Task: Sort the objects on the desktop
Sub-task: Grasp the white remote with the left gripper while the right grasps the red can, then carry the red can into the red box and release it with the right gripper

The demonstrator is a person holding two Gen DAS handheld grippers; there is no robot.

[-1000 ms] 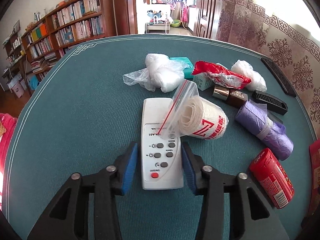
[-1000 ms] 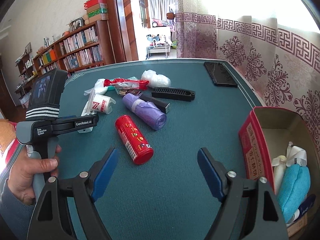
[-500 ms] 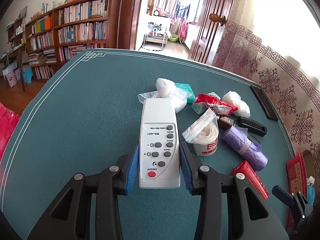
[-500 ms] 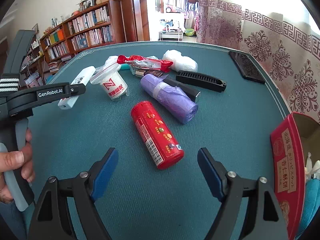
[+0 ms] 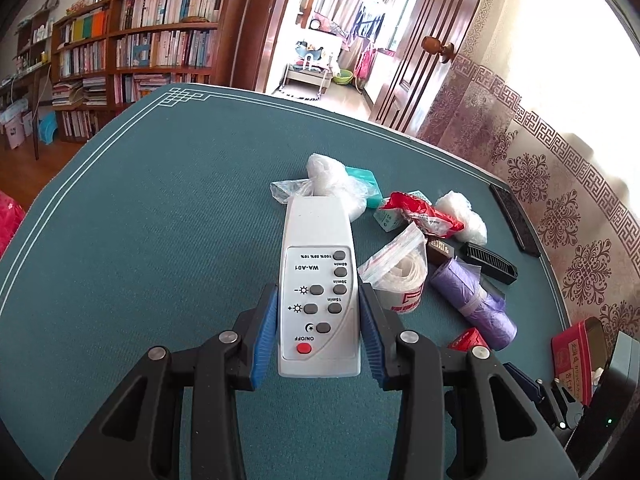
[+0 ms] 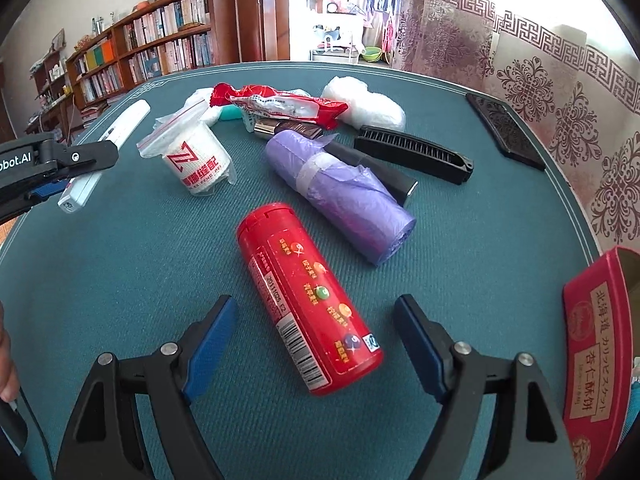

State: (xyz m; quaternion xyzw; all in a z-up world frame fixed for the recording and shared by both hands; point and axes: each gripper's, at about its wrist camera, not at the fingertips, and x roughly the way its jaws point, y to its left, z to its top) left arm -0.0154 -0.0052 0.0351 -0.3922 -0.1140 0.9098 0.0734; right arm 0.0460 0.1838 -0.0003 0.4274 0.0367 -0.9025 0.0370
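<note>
Left hand-held gripper: clamped on the white remote control, blue pads pressed against its two long edges near the button end.
Remote control: held clear of the green tabletop, button face up, its far end pointing toward the heap of things; in the right wrist view it shows at the left edge, tilted, with the left tool's black arm across it.
Right hand-held gripper: jaws wide apart and closing; the lower end of the red canister lies between the blue pads, which do not touch it.
Red canister: lying on its side on the tabletop, cap end away from the camera, barcode end nearest.
Purple bag roll: lying just beyond the canister, near it but apart.
Bagged white roll: standing inside a clear zip bag, left of the purple roll.
Black comb: lying behind the purple roll, toward the curtain side.
Red snack wrapper: on top of the far heap, beside crumpled clear plastic.
Red box: open, at the right edge of the tabletop.
Black phone: flat near the far right rim.
</note>
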